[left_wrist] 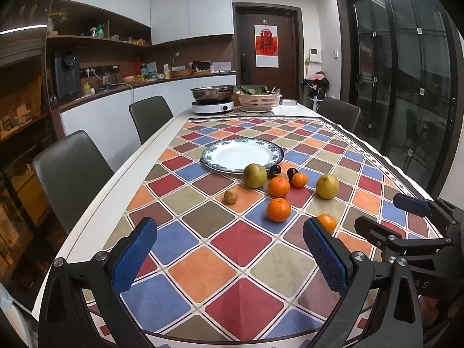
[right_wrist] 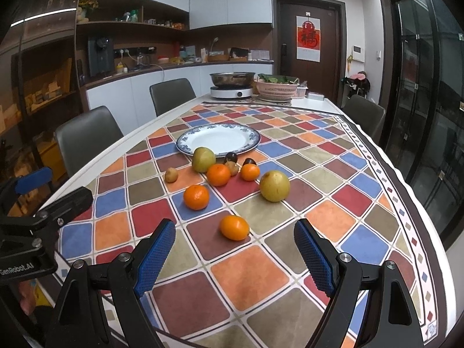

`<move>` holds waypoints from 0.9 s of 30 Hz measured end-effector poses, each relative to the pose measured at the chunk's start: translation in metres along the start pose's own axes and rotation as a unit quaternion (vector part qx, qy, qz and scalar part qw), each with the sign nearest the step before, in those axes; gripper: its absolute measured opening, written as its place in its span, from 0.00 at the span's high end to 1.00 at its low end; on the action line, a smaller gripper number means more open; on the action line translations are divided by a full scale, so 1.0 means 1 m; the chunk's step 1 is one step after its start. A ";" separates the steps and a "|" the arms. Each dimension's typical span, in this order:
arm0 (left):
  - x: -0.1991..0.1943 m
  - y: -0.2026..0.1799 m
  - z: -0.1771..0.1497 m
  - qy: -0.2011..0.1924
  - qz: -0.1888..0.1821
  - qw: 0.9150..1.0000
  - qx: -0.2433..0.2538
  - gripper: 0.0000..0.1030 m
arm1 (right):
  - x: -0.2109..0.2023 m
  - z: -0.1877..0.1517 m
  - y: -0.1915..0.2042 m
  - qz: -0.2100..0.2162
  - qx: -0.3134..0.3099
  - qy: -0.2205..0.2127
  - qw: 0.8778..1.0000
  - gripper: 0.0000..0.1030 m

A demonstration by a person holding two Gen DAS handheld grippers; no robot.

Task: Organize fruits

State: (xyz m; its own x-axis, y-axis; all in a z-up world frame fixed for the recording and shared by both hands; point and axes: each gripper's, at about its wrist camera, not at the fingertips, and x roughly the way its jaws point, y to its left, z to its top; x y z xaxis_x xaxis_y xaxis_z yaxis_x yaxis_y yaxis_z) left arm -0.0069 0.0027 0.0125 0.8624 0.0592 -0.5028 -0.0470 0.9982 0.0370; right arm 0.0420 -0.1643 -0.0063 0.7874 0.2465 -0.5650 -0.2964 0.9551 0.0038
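An empty blue-rimmed white plate (left_wrist: 213, 162) (right_wrist: 191, 145) sits on the checkered tablecloth. In front of it lie loose fruits: two yellow-green pears (left_wrist: 254, 175) (right_wrist: 274, 186), several oranges (left_wrist: 278, 209) (right_wrist: 196, 197), a nearest orange (right_wrist: 234, 227) (left_wrist: 327, 222), two dark plums (left_wrist: 274, 171) (right_wrist: 231, 157) and small brown fruits (left_wrist: 230, 196) (right_wrist: 171, 174). My left gripper (left_wrist: 229, 256) is open and empty over the cloth. My right gripper (right_wrist: 235, 258) is open and empty just short of the nearest orange; it also shows in the left wrist view (left_wrist: 406, 211).
At the table's far end stand an induction cooker with a steel pot (left_wrist: 213, 98) and a pink basket of greens (left_wrist: 257, 98). Grey chairs (left_wrist: 72, 171) line the left side, another chair (left_wrist: 339, 113) the right. Glass doors (left_wrist: 406, 72) are at right.
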 end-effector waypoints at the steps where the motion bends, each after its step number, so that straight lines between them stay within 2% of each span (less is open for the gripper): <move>1: 0.001 -0.001 0.000 0.001 -0.002 1.000 0.001 0.00 | 0.000 0.000 0.000 0.000 0.000 0.001 1.000 0.18; 18: 0.012 0.000 0.000 0.014 -0.012 1.000 0.009 0.00 | 0.005 -0.001 0.000 -0.002 -0.003 0.009 1.000 0.18; 27: 0.056 -0.002 0.016 0.043 -0.057 0.996 0.059 0.08 | 0.038 0.004 0.002 0.000 0.001 0.050 0.999 0.18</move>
State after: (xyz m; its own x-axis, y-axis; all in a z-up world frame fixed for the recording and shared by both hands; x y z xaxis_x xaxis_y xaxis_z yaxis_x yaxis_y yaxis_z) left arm 0.0494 0.0041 -0.0016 0.8120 -0.0480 -0.5817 0.1124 0.9908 0.0752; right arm 0.0734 -0.1521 -0.0244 0.7291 0.2290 -0.6449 -0.2954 0.9554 0.0052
